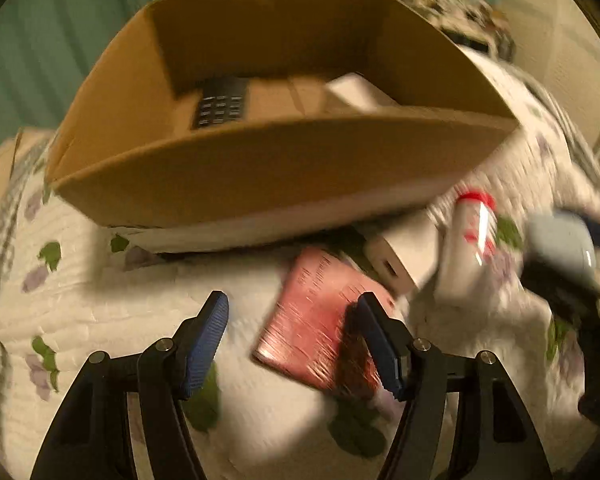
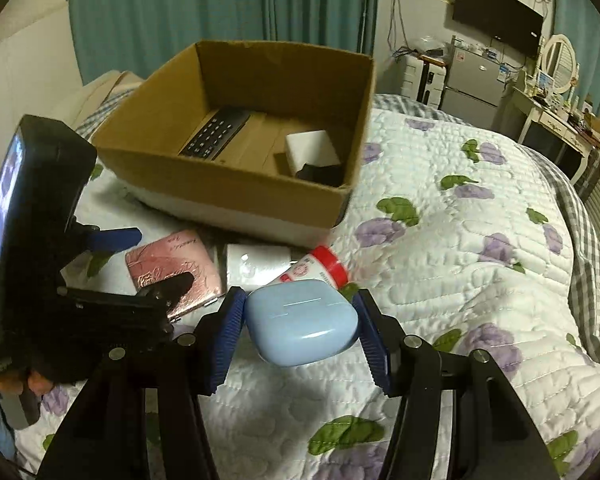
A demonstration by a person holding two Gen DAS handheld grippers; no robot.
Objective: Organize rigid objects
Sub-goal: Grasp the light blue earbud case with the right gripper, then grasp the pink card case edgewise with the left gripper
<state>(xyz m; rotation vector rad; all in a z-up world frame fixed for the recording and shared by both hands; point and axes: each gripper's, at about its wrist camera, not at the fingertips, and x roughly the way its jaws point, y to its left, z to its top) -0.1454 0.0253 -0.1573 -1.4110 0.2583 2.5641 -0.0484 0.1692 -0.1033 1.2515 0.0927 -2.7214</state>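
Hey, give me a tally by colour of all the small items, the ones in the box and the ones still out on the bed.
Black: 1, remote control in the cardboard box
White: 3, block in the box, charger, red-capped bottle
Pink: 1, case
Blue: 1, earbud case between the right gripper pads
Total: 6

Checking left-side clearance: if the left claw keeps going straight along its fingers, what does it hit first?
Probably the pink booklet lying on the quilt; the open left claw points down at it. The cardboard box stands farther on. The blur leaves depth unclear.
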